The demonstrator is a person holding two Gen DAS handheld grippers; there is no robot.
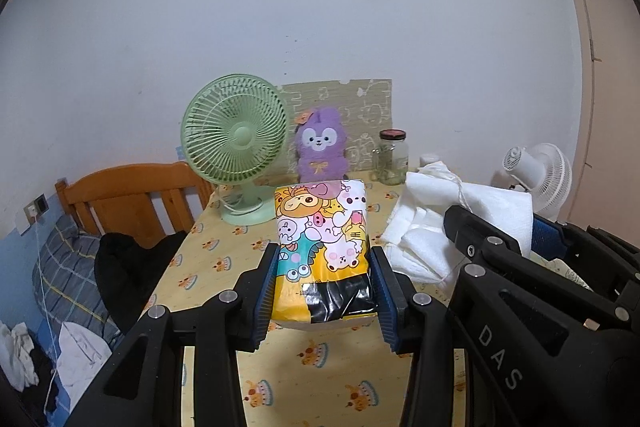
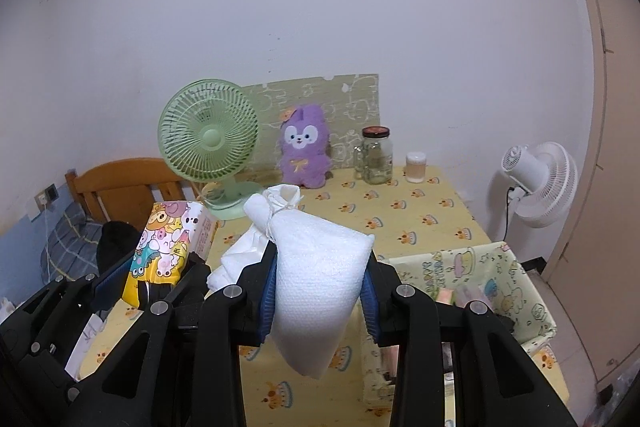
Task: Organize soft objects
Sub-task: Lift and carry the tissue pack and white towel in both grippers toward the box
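My left gripper point(image 1: 324, 259) is shut on a cartoon-printed tissue pack point(image 1: 322, 239) and holds it above the yellow tablecloth; the pack also shows in the right wrist view point(image 2: 168, 243). My right gripper point(image 2: 320, 267) is shut on a white tied cloth bundle point(image 2: 316, 279) and holds it above the table; the bundle shows in the left wrist view point(image 1: 440, 211) to the right of the pack. A purple plush toy point(image 2: 304, 151) sits upright at the back of the table.
A green fan point(image 2: 208, 143) stands at the back left. A glass jar point(image 2: 376, 155) and a small cup point(image 2: 416, 167) stand at the back right. A patterned fabric box point(image 2: 480, 283) sits at the right edge. A white fan point(image 2: 540, 183) stands beyond the table.
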